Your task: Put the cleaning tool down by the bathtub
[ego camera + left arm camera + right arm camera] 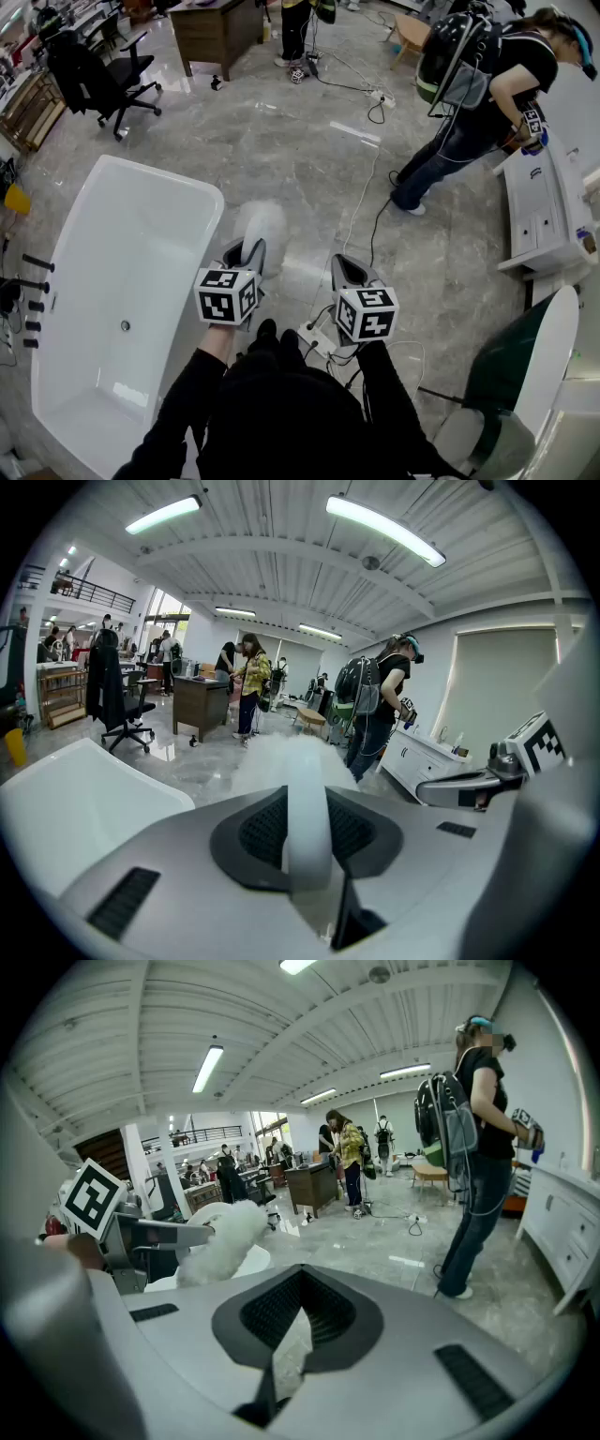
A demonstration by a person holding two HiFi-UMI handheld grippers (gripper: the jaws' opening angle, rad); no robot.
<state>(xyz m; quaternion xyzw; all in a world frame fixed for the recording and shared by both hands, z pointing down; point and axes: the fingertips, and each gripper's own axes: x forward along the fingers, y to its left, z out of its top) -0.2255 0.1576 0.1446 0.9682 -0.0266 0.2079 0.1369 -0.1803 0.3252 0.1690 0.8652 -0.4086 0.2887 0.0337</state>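
Observation:
A white fluffy duster [261, 225] is the cleaning tool. Its pale handle [307, 808] runs between the jaws of my left gripper [246, 251], which is shut on it. The fluffy head [277, 759] sticks out ahead, just right of the white bathtub's [150, 171] near corner and above the floor. In the left gripper view the tub's rim [75, 799] lies at the lower left. My right gripper [349, 270] hangs beside the left one over the floor, shut, with nothing in it. The right gripper view shows the duster [220, 1241] to its left.
A person [469, 112] bends over a white cabinet [544, 216] at the right. Cables [361, 211] and a power strip [314, 337] lie on the grey floor near my feet. An office chair [94, 75] and a wooden desk [216, 33] stand beyond the tub. Black tap fittings [33, 281] sit left of the tub.

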